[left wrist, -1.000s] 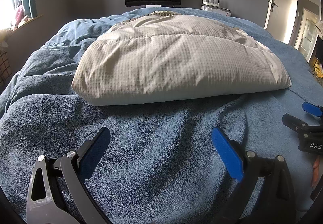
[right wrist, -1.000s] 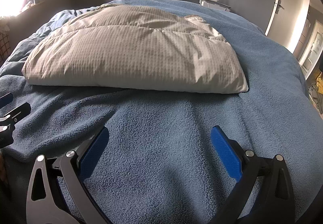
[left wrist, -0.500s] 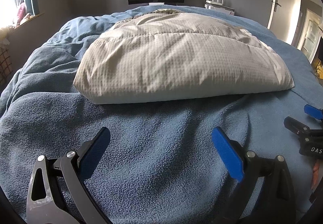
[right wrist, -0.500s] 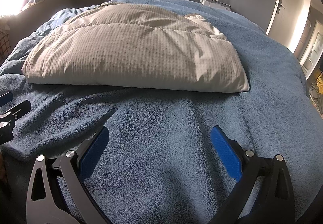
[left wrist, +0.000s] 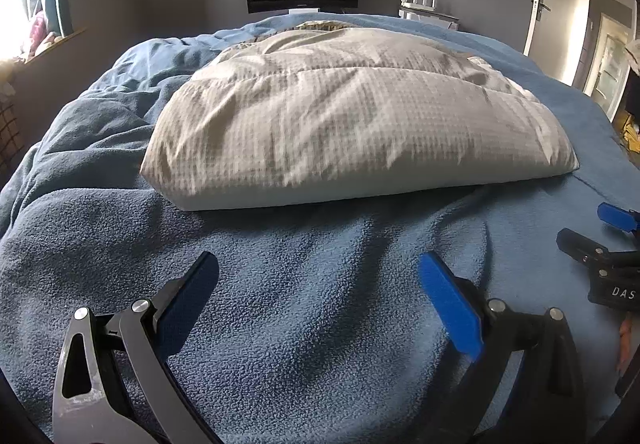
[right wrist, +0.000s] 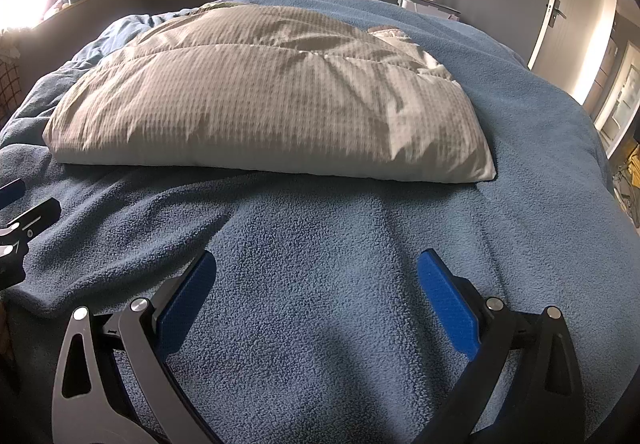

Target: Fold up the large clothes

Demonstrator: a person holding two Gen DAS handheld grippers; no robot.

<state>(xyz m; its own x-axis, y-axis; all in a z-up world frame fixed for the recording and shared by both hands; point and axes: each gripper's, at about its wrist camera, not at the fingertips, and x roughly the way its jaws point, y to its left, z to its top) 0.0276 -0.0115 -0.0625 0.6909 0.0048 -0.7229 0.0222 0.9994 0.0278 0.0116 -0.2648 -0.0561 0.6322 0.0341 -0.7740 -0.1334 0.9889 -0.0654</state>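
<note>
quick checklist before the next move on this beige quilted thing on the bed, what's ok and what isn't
1. Left gripper open and empty: ok.
2. Right gripper open and empty: ok.
3. Both grippers short of the beige quilted piece, not touching it: ok.
4. Near folded edge in view across its width, nothing lying on it: ok.
5. Blue fleece blanket flat under the piece: not ok, it is rumpled toward the left.
6. Far edge and layers square underneath: cannot tell, hidden behind the bulk.
</note>
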